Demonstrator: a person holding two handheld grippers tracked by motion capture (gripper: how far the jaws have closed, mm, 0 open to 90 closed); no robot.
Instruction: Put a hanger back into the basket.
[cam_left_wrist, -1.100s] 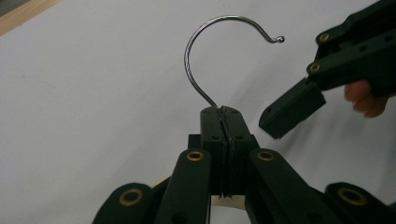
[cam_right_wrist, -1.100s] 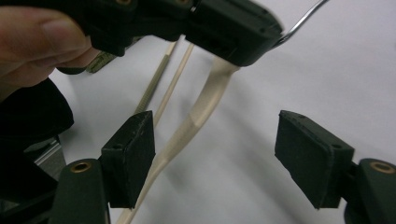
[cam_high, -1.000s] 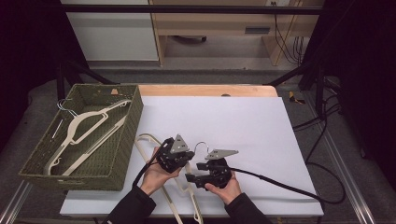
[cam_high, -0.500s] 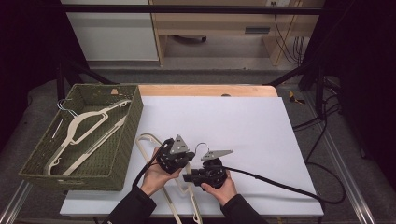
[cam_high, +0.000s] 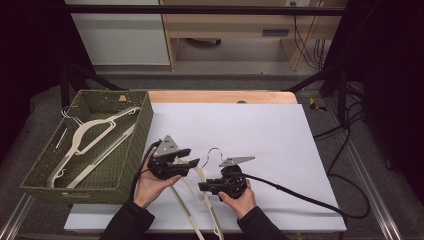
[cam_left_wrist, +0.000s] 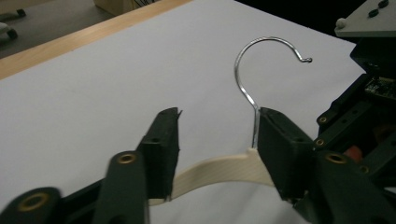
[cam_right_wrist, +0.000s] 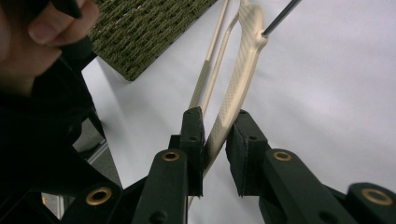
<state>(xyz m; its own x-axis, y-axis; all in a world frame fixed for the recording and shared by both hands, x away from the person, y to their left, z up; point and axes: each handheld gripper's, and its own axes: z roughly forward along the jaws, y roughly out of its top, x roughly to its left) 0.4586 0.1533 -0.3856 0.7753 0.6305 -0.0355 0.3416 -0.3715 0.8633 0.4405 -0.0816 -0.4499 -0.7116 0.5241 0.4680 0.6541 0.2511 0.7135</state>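
A hanger (cam_high: 200, 192) lies on the table (cam_high: 280, 145) near its front edge, right of a basket (cam_high: 131, 165) holding more hangers (cam_high: 85, 142).

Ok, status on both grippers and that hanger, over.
Left gripper open, jaws just opened, astride the hanger. Right gripper closing on its arm, pads near shut. Basket close left, nothing blocking.

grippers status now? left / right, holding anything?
Left gripper: open, jaws just opened, hanger lies between them, ungripped.
Right gripper: jaws just closing, shut on the hanger's arm.
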